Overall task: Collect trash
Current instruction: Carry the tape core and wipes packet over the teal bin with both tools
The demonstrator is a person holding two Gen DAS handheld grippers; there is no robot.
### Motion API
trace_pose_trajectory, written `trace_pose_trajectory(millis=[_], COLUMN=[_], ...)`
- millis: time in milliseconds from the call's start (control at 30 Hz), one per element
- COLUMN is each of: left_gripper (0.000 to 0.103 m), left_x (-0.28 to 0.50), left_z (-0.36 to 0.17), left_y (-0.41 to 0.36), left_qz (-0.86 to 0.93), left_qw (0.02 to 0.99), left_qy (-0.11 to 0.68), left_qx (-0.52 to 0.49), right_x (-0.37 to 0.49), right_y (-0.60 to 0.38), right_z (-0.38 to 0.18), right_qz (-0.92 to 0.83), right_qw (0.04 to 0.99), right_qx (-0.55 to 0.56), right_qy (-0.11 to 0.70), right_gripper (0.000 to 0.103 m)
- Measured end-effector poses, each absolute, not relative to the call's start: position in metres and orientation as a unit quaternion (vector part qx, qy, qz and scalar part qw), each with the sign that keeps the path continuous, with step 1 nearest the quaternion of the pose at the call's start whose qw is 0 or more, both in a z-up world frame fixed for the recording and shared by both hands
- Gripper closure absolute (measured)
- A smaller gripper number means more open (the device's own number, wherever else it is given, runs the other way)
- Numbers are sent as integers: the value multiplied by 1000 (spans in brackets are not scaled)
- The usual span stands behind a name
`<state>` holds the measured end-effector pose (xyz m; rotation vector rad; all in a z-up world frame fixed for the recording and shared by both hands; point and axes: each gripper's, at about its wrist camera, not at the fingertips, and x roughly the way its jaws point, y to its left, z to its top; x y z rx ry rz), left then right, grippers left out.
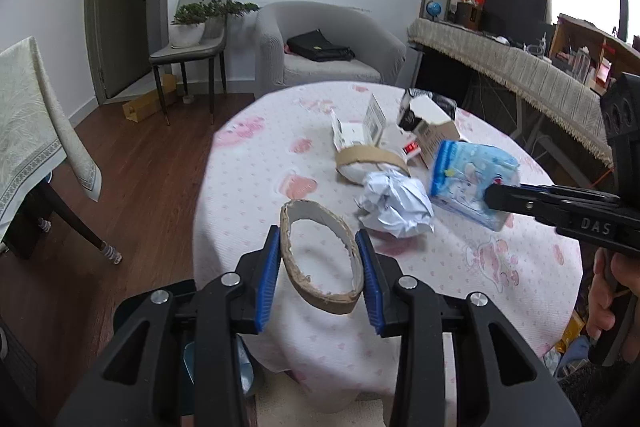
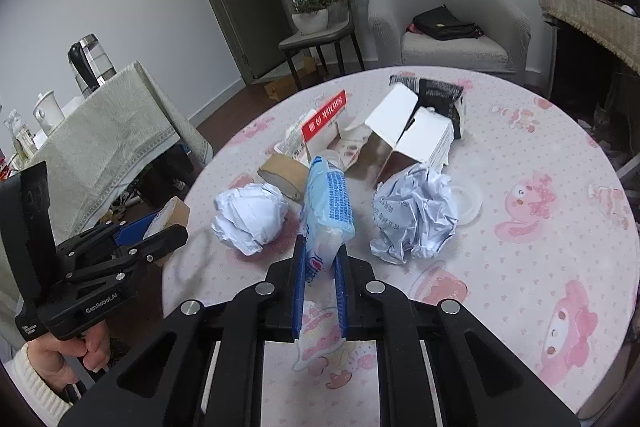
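A: What has the left gripper (image 1: 320, 267) got?
B: Its jaws are closed against the sides of a cardboard tape ring (image 1: 320, 259), held over the near edge of the round desk (image 1: 520, 287) with the pink-print cloth.
A: And further right?
B: A crumpled white paper ball (image 2: 250, 219) lies on the desk, a second cardboard ring (image 2: 282, 173) just behind it. Then the right gripper (image 2: 320, 267), jaws narrowed onto a blue tissue pack (image 2: 328, 207), pinching its near end.
A: Beyond that?
B: A bigger crumpled sheet (image 2: 416, 215) sits just right of the pack, an open white carton (image 2: 412, 135) behind it
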<state>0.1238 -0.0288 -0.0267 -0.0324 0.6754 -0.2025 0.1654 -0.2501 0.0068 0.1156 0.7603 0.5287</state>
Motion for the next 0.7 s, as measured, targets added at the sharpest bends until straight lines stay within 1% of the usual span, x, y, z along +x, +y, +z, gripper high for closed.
trace_pose_trajectory(millis=[133, 333, 467, 700], left_gripper=[63, 63, 63, 63], left_x=[119, 115, 118, 124], left_z=[-19, -18, -27, -57], left_y=[-16, 15, 40, 77], left_qz=[-90, -65, -47, -12], left_qw=[942, 943, 938, 918], left_qy=[324, 323, 340, 392], left_qx=[-25, -41, -55, -60], right_x=[158, 155, 157, 149], right_y=[-247, -237, -224, -207], right_z=[24, 37, 41, 66], right_qz=[256, 264, 252, 244], right_qw=[906, 911, 916, 934], right_qx=[51, 48, 36, 25], right_qy=[333, 313, 310, 259], right_gripper=[90, 91, 93, 94])
